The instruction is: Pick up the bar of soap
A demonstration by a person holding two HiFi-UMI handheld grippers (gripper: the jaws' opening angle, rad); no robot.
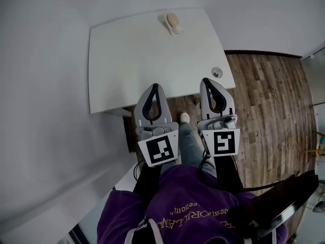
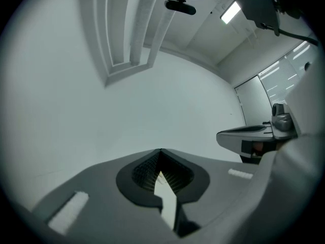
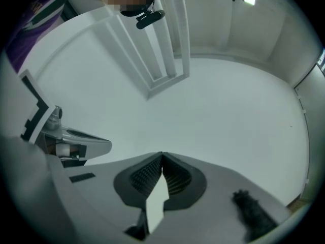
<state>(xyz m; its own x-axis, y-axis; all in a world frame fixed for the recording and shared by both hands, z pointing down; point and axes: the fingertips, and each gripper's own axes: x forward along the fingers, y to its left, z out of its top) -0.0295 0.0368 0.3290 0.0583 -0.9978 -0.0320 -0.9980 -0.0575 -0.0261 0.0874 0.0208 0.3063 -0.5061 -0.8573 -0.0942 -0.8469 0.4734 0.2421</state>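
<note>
The bar of soap (image 1: 172, 20) is a pale beige oval at the far edge of the white table (image 1: 132, 60), with a small white piece just in front of it. My left gripper (image 1: 154, 86) and right gripper (image 1: 208, 80) hang side by side over the table's near edge, well short of the soap. Both are shut with nothing between the jaws. In the left gripper view the jaw tips (image 2: 161, 150) meet against a bare white wall. The right gripper view shows the same, with its tips (image 3: 162, 154) together. Neither gripper view shows the soap.
A small round grommet (image 1: 217, 72) sits near the table's right front corner. Wooden floor (image 1: 269, 116) lies to the right, a white wall to the left. The person's shoe (image 1: 184, 117) shows between the grippers, below the table edge. A dark piece of furniture (image 1: 284, 197) is at the lower right.
</note>
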